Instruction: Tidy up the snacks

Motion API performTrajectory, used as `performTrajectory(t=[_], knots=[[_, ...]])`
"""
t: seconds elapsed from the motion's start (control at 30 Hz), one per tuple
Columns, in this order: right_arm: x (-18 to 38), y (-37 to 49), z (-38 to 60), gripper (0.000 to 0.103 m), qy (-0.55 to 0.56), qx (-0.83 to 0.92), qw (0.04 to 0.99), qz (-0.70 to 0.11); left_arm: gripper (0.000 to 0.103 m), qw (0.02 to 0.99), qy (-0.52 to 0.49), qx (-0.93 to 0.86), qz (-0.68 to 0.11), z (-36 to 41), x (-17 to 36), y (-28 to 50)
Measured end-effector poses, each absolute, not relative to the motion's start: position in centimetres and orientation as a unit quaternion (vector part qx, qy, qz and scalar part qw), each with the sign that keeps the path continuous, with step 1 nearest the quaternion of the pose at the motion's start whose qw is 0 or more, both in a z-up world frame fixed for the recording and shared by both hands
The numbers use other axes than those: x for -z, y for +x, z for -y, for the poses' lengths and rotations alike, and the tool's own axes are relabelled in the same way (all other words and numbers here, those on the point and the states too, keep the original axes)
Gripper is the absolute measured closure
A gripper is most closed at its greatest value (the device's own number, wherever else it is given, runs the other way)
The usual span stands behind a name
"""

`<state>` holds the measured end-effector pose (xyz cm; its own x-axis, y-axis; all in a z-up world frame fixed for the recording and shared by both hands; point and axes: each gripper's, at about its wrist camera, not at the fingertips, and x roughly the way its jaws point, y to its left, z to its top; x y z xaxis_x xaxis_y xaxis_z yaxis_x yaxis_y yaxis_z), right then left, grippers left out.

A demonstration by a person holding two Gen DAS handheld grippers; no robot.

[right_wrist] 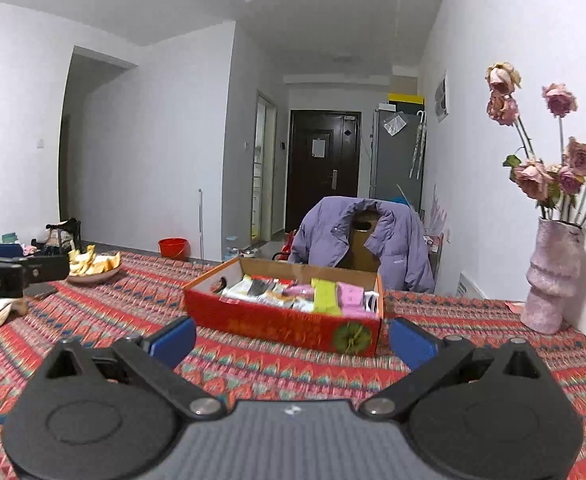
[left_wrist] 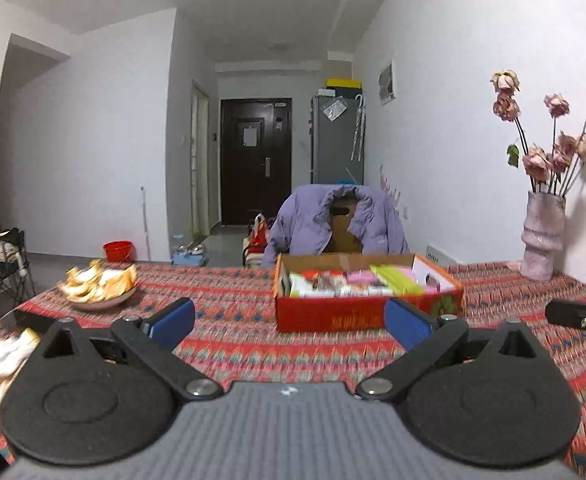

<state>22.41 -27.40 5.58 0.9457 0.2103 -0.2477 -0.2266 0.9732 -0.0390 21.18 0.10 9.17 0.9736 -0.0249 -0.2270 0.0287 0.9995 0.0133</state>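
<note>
White walls and a dark door fill the background, and below them a table with a red patterned cloth (left_wrist: 233, 320) crosses the lower half of both views. On it, at the centre of the frame, stands a red cardboard box (right_wrist: 277, 324), open at the top, with the snack packets (right_wrist: 293, 294) lying flat inside in white, pink and yellow-green wrappers. The left gripper (left_wrist: 289, 320) hovers in front of the box with its blue fingers (left_wrist: 173, 318) spread wide and nothing between them. The right gripper (right_wrist: 291, 342) is also wide open and empty, low in its frame, near the box front. At the left of the frame a plate with orange peel (left_wrist: 97, 284) sits well apart from the box, and at the right edge a pink vase (right_wrist: 553, 276) holds dried roses. The packets look light, soft and a little slippery, so I think they may crumple; a hold across the flat middle or on a sealed end seems safest.
</note>
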Motion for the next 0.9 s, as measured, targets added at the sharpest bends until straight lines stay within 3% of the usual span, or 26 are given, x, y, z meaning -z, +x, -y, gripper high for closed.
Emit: performTrajectory(t=[0.53,0.9], knots=[[-0.8,4.2,25.2,0.000,-0.028,-0.136,0.986,-0.094,0.000,0.994,-0.002,0.016,-0.106,-1.9,-4.4,4.0],[3.1,-0.4,23.8,0.000,-0.025,-0.122,0.989,-0.082,0.000,0.992,0.003,0.012,-0.122,-1.9,-1.2,1.9]])
